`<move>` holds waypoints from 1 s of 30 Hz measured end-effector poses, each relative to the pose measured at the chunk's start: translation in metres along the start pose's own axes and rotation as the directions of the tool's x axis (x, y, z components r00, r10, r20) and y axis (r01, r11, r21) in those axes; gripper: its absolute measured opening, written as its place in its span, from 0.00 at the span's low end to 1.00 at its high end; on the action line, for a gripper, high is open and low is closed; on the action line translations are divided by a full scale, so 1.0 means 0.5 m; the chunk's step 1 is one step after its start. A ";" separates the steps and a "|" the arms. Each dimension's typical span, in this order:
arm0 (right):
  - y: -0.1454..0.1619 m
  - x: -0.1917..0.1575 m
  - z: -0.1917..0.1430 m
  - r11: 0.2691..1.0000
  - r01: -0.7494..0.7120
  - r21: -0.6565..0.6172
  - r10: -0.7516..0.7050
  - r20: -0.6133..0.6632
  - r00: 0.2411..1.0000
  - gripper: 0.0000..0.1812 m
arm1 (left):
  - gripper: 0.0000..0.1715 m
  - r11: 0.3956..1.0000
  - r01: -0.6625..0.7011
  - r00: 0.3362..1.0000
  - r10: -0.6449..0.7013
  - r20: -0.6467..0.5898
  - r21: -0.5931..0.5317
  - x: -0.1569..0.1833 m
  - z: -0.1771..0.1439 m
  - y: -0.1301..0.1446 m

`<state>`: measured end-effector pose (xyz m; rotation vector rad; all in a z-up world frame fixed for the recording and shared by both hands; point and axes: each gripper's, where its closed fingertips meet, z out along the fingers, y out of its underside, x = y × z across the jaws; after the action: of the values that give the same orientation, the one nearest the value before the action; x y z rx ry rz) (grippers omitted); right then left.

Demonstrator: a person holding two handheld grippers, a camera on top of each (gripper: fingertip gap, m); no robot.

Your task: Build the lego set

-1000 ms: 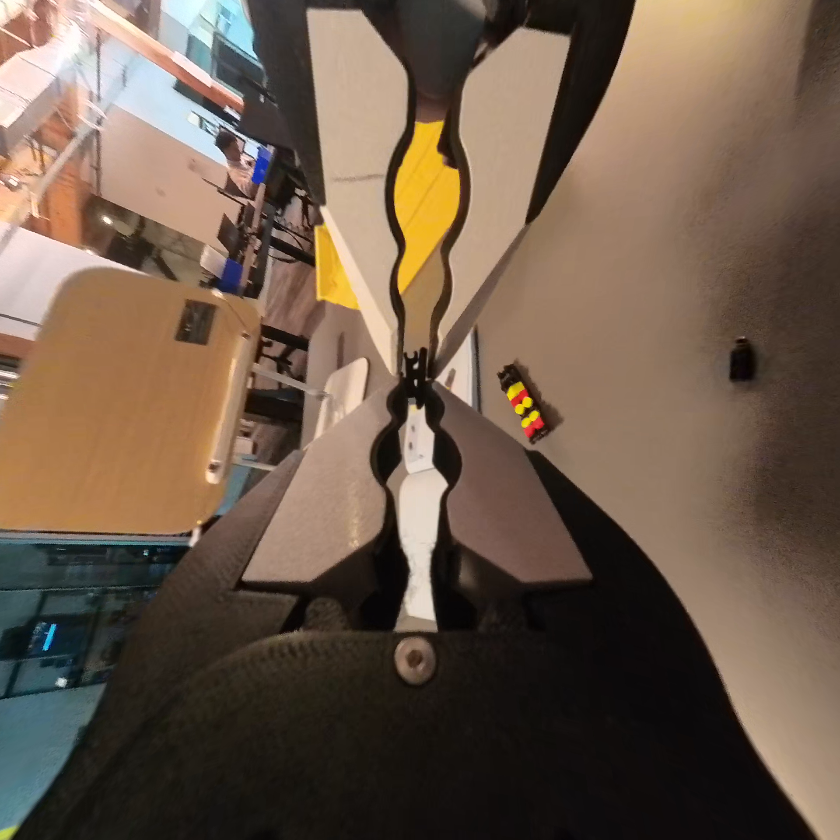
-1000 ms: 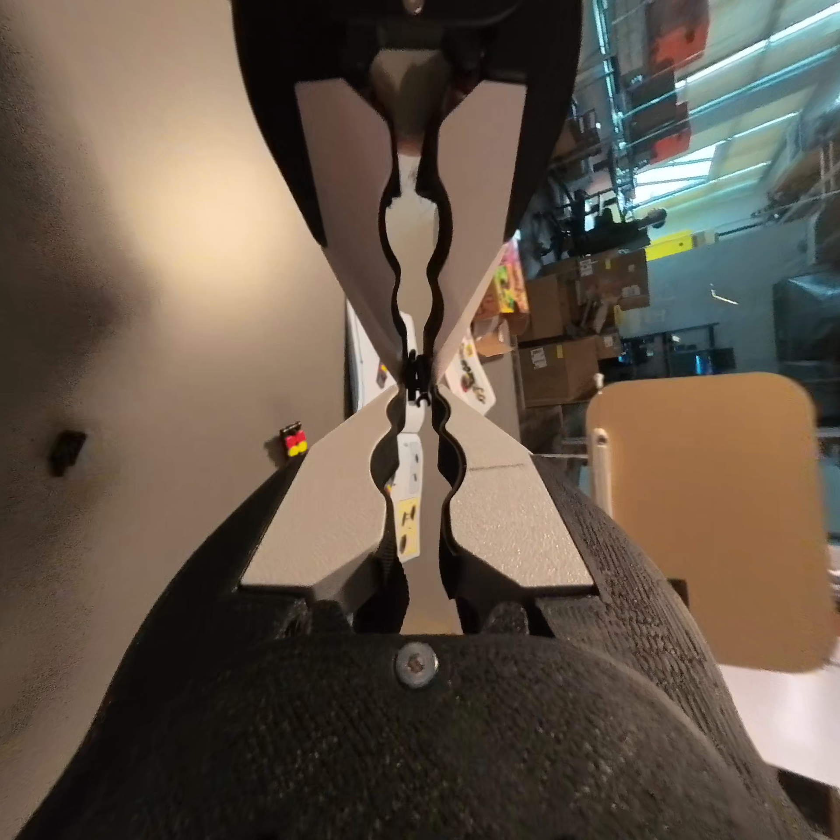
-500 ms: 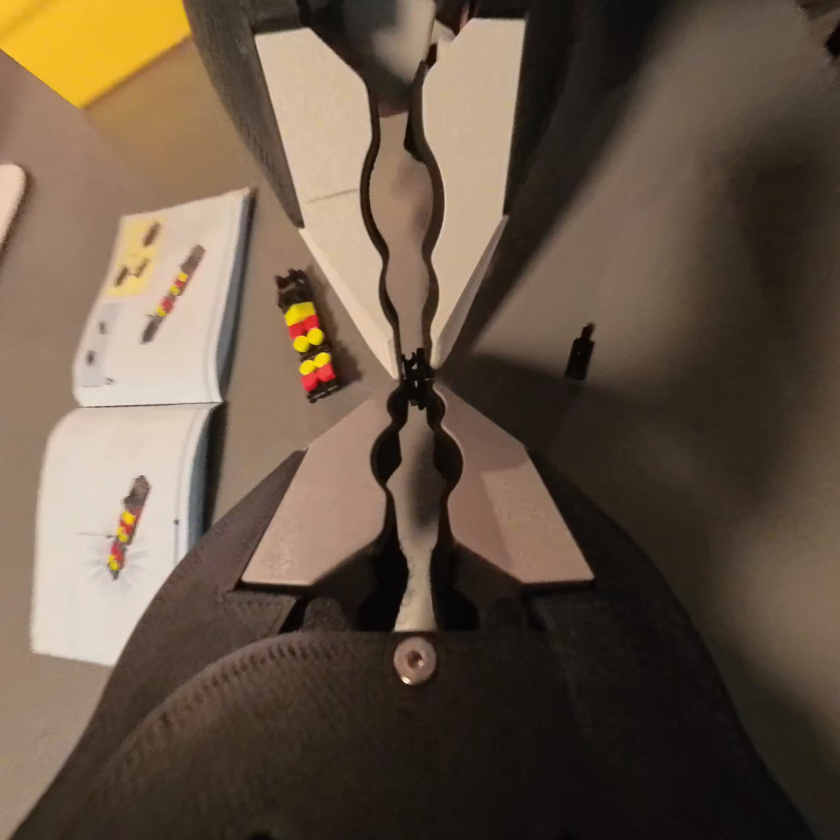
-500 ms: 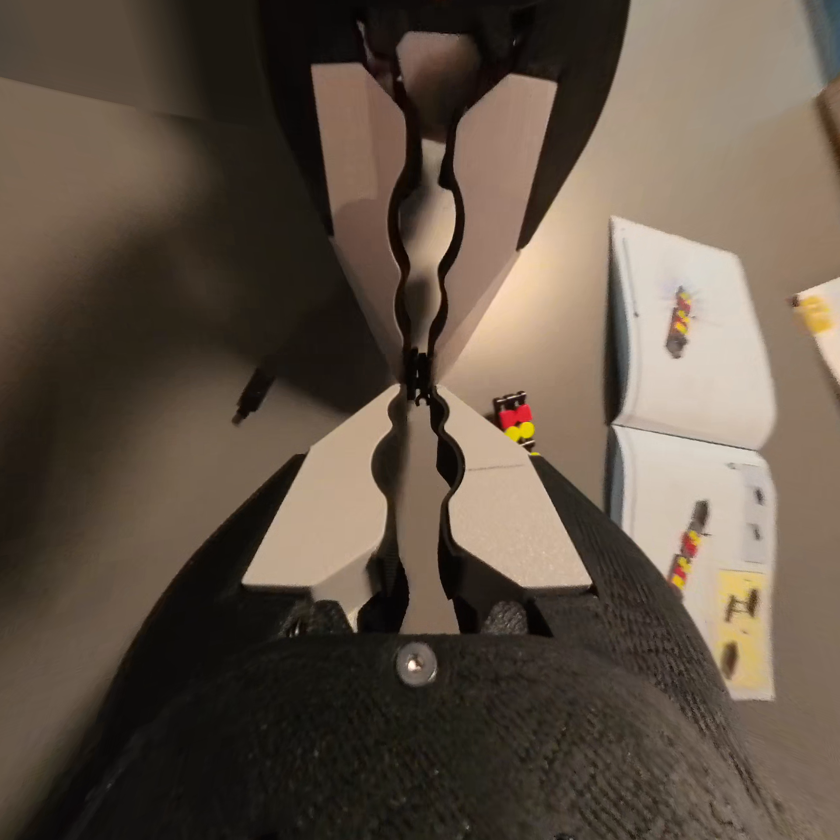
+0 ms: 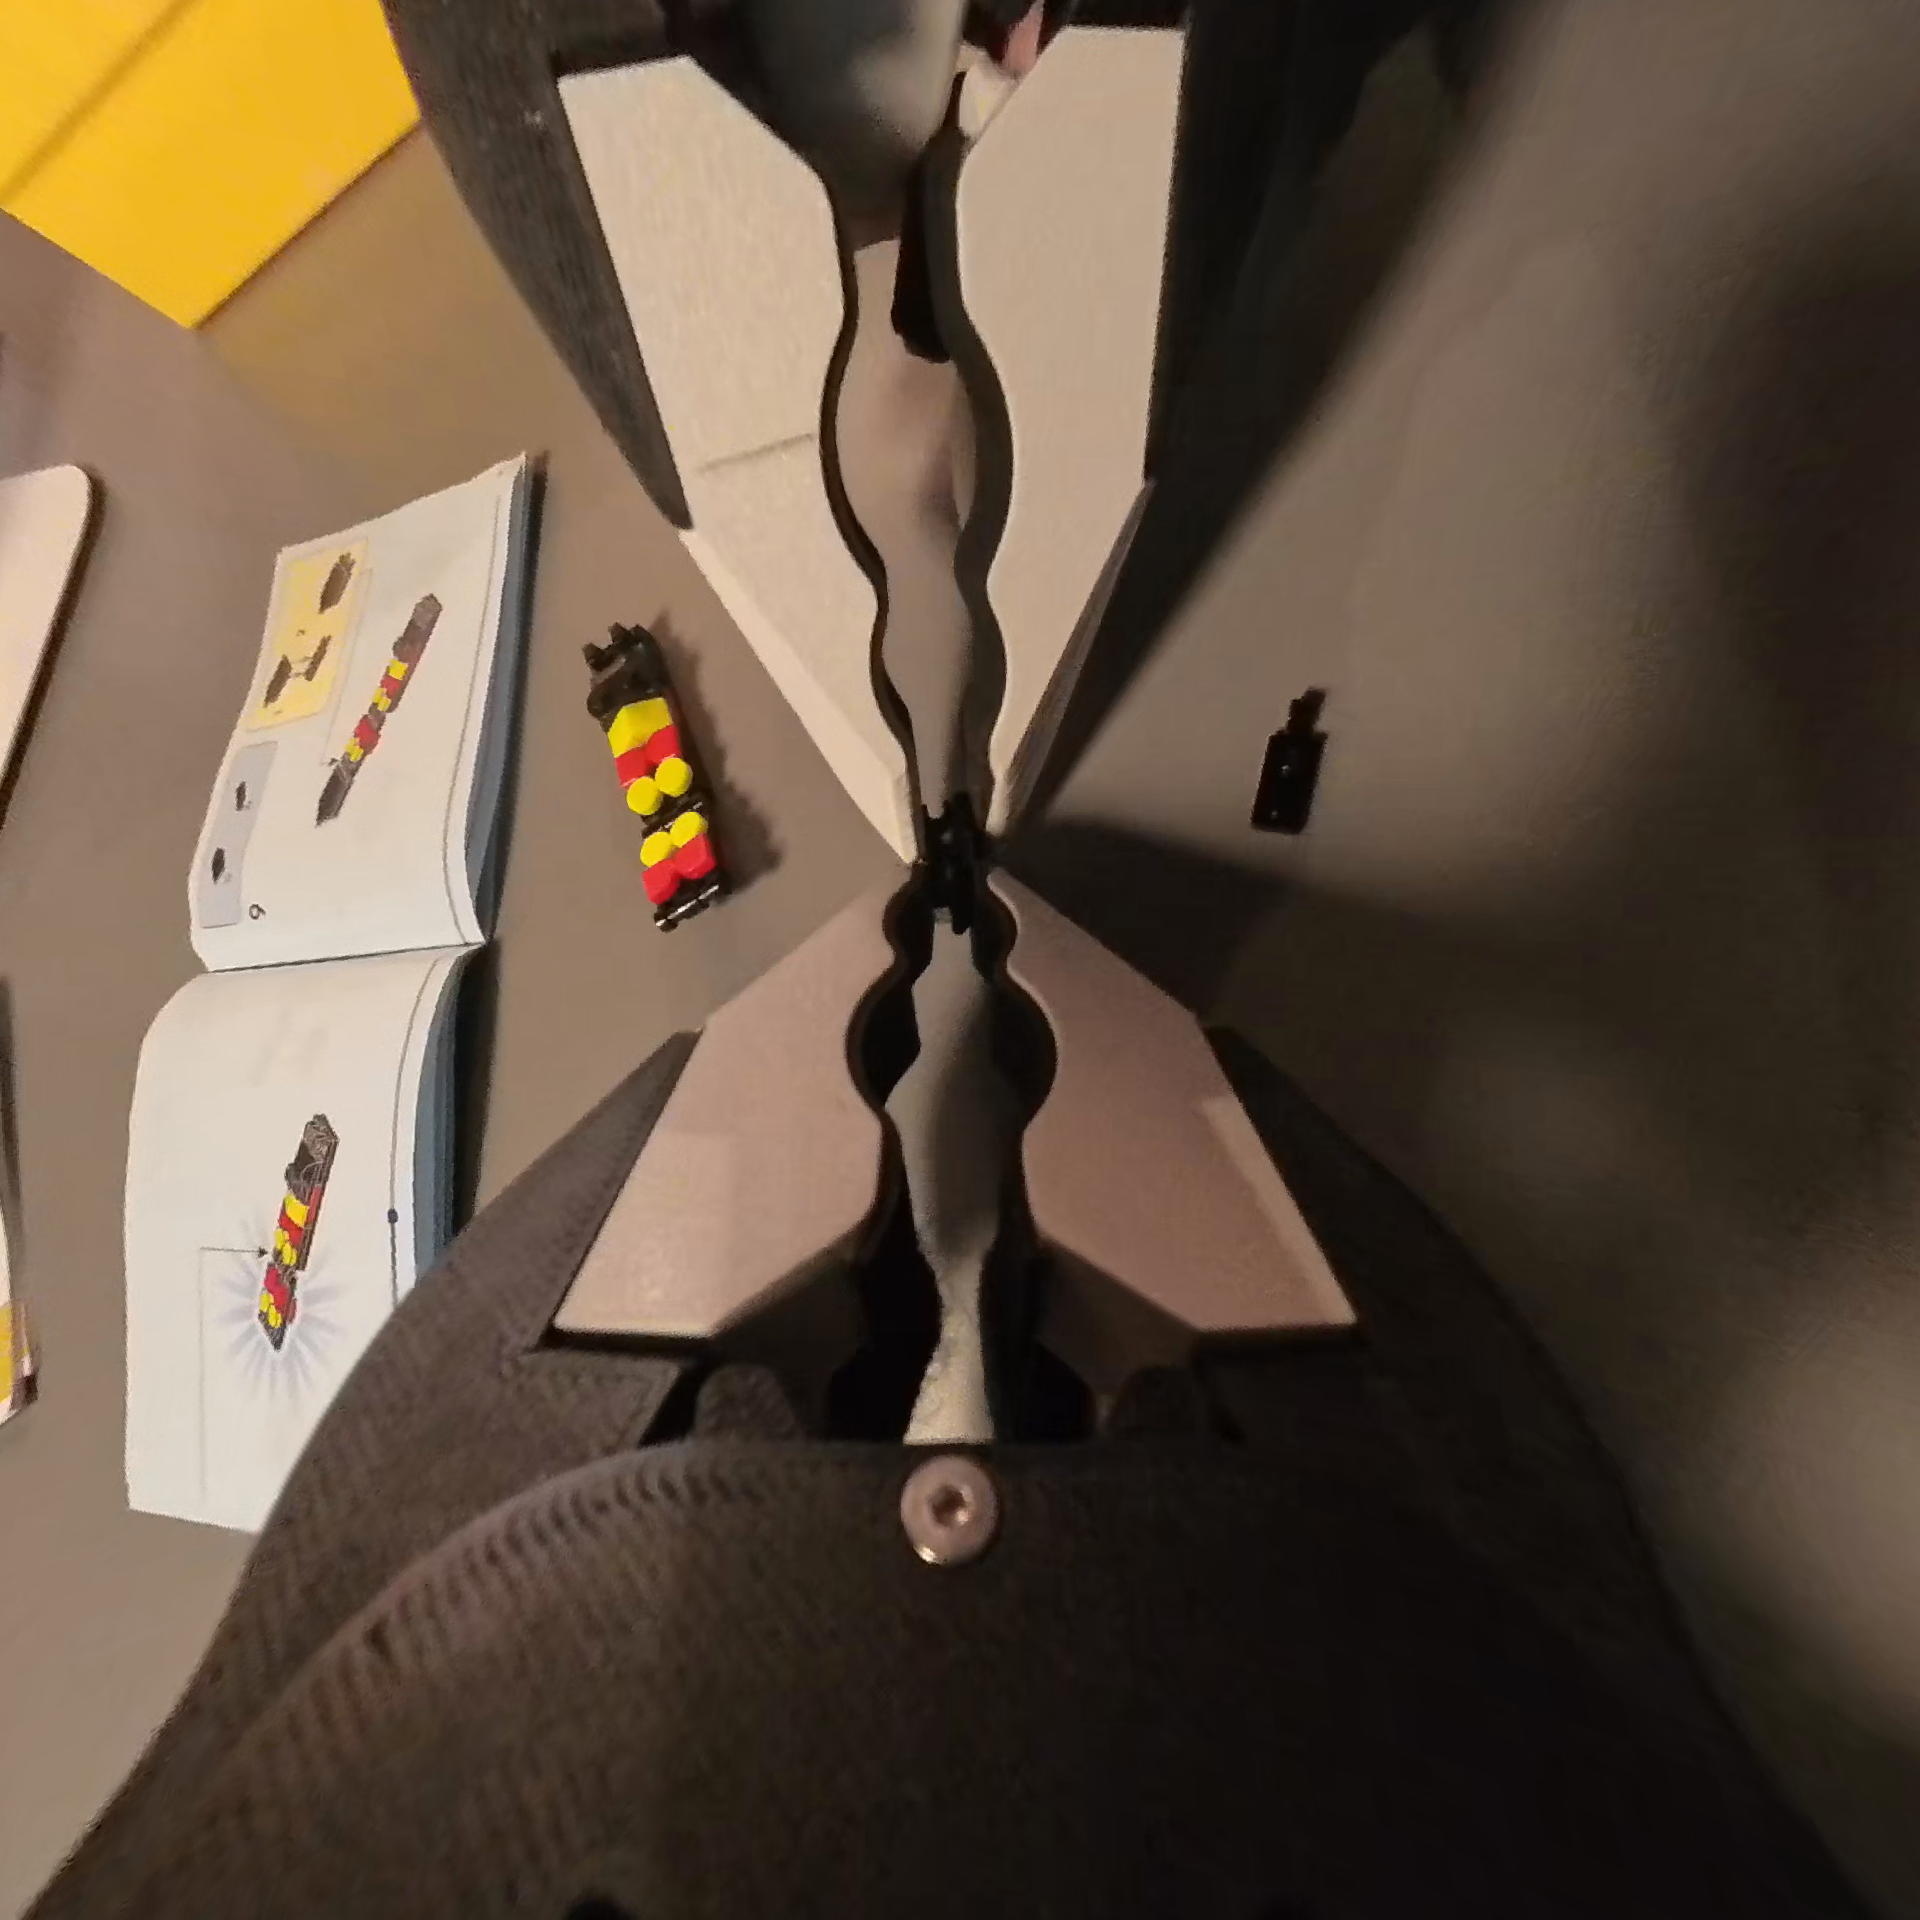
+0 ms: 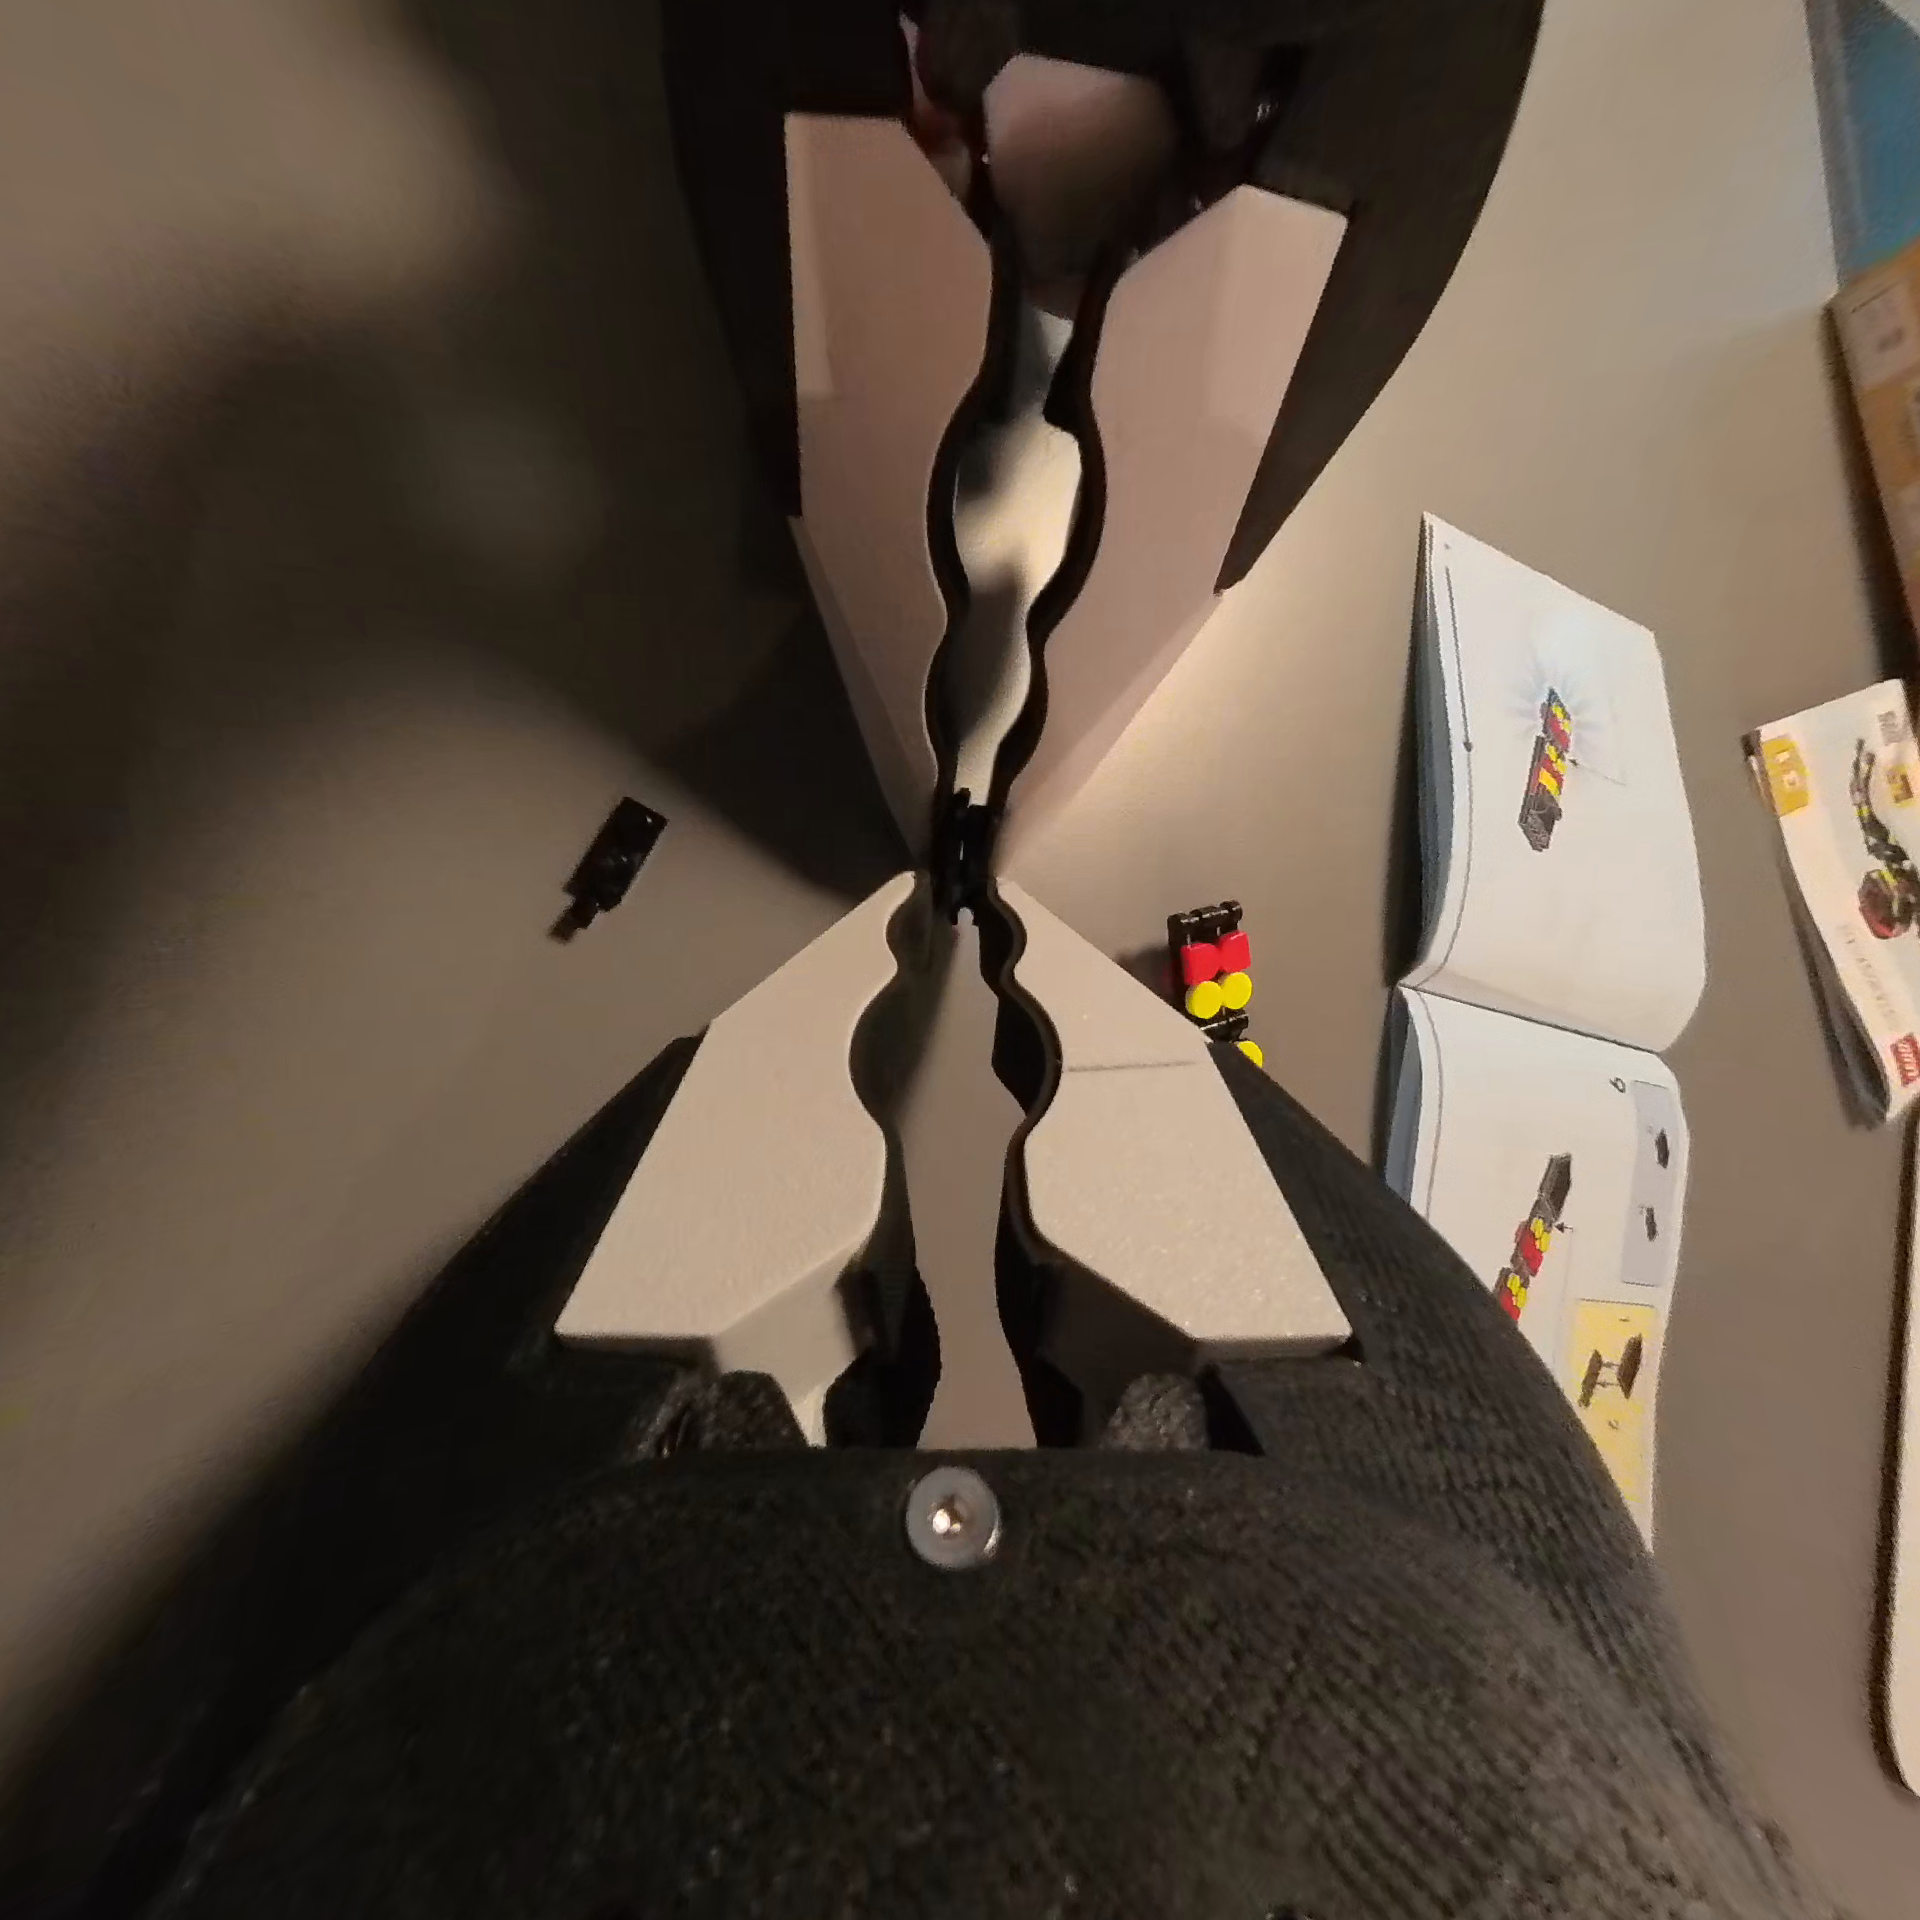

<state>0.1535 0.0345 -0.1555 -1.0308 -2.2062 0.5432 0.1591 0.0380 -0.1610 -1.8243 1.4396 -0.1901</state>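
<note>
Both claws are meeting tip to tip above the bench point(image 5: 1558, 364), the left claw point(image 5: 951, 883) and the right claw point(image 6: 961, 862) each pressed together and pinching the same small black piece point(image 5: 954, 847) from opposite ends. The striped red-and-yellow assembly point(image 5: 657, 792) is lying flat on the bench just beside the left claw's tips, its long axis running roughly parallel to the claws. A loose black part point(image 5: 1288, 767) is sitting well apart on the other side. The open instruction booklet point(image 5: 353, 727) is lying beyond the assembly; nothing is blocking the way down.
</note>
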 end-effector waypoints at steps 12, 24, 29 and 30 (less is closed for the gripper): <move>0.006 0.060 -0.015 0.975 -0.202 0.095 0.209 -0.073 0.975 0.07 | 0.04 0.931 0.294 0.954 -0.271 0.130 -0.215 -0.086 -0.053 0.101; 0.005 0.093 -0.027 0.968 -0.172 0.181 0.205 -0.183 0.962 0.07 | 0.21 0.813 0.568 0.823 -0.554 0.129 -0.131 -0.139 -0.113 0.096; 0.028 0.142 -0.074 0.961 -0.132 0.242 0.209 -0.326 0.922 0.07 | 0.21 0.908 0.391 0.901 -0.410 0.138 0.148 -0.171 -0.075 -0.029; 0.040 0.157 -0.087 0.961 -0.122 0.248 0.210 -0.368 0.906 0.07 | 0.19 0.925 0.347 0.920 -0.368 0.135 0.151 -0.175 -0.054 -0.041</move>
<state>0.1558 0.1130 -0.1072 -1.1071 -1.6760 0.5843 0.1295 0.1027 -0.0995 -1.9392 0.9520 -0.3017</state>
